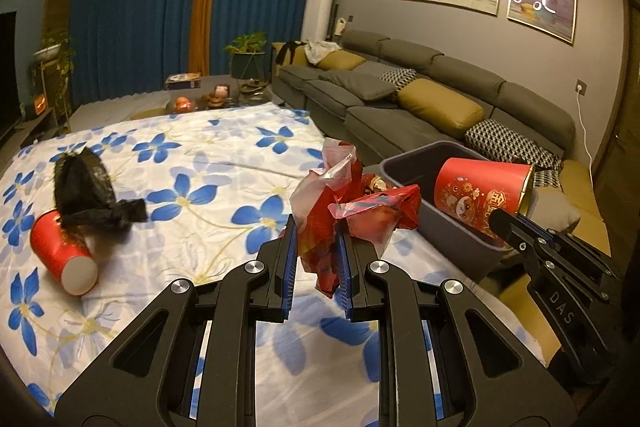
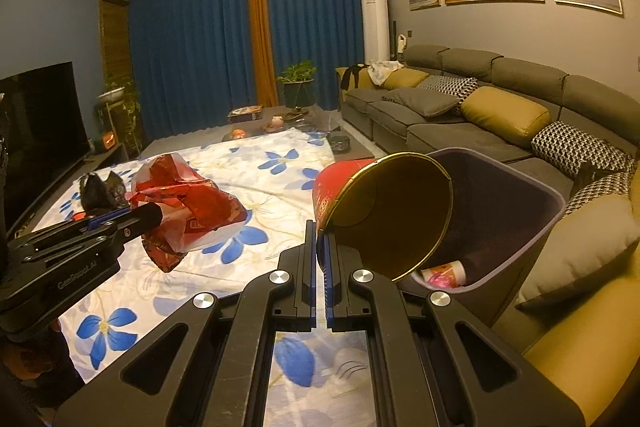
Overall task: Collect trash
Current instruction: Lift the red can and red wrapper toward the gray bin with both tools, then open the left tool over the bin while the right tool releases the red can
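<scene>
At the right of the frame, the right gripper clamps a red cup's rim over the grey bin, while the left gripper pinches crumpled red wrapping.

Red cup; blue-flowered cloth
</scene>
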{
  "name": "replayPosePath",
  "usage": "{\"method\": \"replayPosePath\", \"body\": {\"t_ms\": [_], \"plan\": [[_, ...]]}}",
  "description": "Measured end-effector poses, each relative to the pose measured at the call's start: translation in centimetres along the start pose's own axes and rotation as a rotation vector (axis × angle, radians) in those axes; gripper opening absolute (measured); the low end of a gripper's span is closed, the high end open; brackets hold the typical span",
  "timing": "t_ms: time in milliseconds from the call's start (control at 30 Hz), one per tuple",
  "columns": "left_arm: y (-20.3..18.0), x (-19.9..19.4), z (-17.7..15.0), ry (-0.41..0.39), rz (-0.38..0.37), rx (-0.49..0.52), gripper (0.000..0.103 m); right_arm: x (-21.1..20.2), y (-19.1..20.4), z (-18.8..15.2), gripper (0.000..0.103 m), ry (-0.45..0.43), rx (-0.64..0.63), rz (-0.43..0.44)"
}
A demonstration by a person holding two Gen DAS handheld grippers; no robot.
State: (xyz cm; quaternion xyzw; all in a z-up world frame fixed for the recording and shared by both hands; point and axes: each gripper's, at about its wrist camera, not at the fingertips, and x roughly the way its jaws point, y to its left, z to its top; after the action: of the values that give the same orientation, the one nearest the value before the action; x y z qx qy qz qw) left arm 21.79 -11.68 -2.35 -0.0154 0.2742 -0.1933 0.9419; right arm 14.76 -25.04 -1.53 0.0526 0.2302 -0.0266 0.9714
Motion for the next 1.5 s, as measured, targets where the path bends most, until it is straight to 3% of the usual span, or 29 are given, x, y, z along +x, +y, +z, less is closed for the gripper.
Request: {"method": "replayPosePath", "body": {"t_ms": [967, 1500], "plan": [[-8.8, 7.9, 3.4, 0.035, -0.152, 0.104, 0.017, 3.1, -7.9, 0.9, 0.004, 0.019, 0.066, -0.185], [-12.3, 13.5, 3.0, 0.112, -0.269, 0.117, 0.018, 4.9, -10.2, -0.6, 0.004, 0.08, 0.083, -0.203]]}}
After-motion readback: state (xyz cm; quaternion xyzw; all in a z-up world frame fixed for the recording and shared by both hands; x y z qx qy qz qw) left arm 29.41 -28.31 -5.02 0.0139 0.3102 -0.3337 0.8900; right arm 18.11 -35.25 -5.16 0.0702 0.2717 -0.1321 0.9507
